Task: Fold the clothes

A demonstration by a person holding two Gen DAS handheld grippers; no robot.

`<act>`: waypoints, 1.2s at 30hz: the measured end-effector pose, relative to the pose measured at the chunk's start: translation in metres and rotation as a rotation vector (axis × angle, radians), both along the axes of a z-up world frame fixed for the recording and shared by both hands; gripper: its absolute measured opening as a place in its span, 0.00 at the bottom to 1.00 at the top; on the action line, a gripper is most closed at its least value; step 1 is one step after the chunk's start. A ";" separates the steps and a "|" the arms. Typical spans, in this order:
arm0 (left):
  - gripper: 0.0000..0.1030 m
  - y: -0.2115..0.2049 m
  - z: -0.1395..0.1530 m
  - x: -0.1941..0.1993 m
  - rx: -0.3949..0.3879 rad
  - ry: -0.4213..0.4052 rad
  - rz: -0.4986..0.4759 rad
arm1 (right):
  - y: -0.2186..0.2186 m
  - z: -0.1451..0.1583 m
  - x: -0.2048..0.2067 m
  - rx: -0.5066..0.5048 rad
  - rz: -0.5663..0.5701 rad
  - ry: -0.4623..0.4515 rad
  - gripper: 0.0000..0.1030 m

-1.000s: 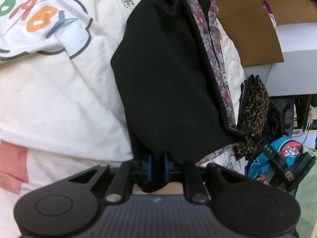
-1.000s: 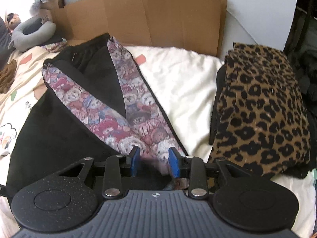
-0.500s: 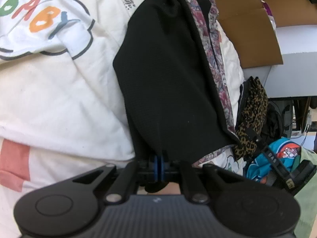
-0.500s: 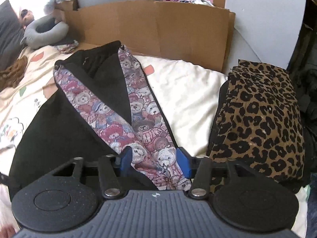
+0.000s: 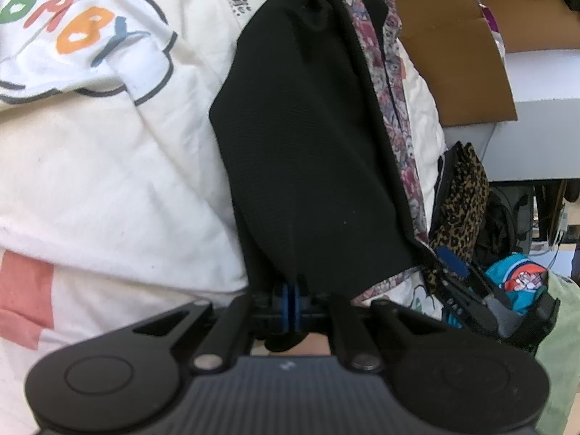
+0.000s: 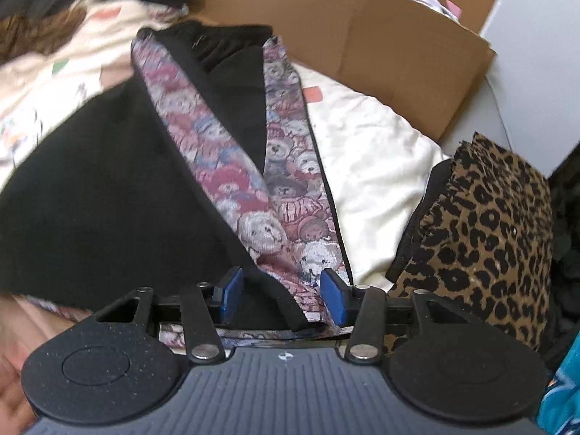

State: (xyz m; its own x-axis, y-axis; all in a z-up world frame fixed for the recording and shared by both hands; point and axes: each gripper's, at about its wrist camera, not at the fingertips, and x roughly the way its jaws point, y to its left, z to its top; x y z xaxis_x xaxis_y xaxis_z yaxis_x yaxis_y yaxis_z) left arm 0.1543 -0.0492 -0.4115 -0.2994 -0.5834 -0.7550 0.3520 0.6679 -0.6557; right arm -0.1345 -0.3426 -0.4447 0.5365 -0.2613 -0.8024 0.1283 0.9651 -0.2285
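A black garment [image 5: 308, 163] with a teddy-bear print lining [image 6: 261, 217] lies spread on cream bedding [image 5: 90, 163]. My left gripper [image 5: 291, 301] is shut on the garment's near black hem, its blue pads pressed together over the cloth. In the right wrist view, my right gripper [image 6: 282, 290] stands apart over the garment's near right corner. Its jaws are closing, and the black edge and print lining lie between the pads without being pinched. The right gripper's blue pad [image 5: 451, 259] also shows at the lower right of the left wrist view.
A folded leopard-print garment [image 6: 489, 224] sits on the bedding right of the black one. A cardboard panel [image 6: 362, 36] stands along the far side. The bedding carries a colourful "BABY" print [image 5: 65, 18]. Teal fabric [image 5: 518, 279] lies off the bed at the right.
The left gripper's pads have closed fully on the black hem. The right gripper has let go of the print edge, opened wide, rolled, and shifted a little sideways.
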 end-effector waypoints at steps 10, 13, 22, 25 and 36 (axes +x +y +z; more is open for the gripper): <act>0.01 0.003 0.004 -0.001 -0.017 -0.007 -0.016 | -0.020 0.003 -0.003 0.060 -0.082 -0.030 0.06; 0.01 0.004 0.008 0.002 -0.022 -0.013 -0.023 | -0.034 0.008 -0.004 0.122 -0.140 -0.059 0.05; 0.01 0.017 0.014 0.007 -0.038 -0.022 -0.046 | -0.096 0.013 -0.017 0.430 -0.397 -0.146 0.03; 0.01 0.019 0.012 0.007 -0.034 -0.017 -0.048 | -0.108 0.009 -0.019 0.481 -0.438 -0.141 0.03; 0.01 0.008 -0.002 0.001 0.006 -0.007 -0.077 | -0.113 -0.023 -0.015 0.494 -0.476 -0.055 0.03</act>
State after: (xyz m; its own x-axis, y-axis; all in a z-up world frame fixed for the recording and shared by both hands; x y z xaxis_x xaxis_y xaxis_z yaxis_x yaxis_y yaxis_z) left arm 0.1554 -0.0407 -0.4137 -0.3377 -0.5539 -0.7610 0.4075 0.6428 -0.6487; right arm -0.1491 -0.4552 -0.4679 0.4972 -0.0895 -0.8630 0.5629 0.7901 0.2424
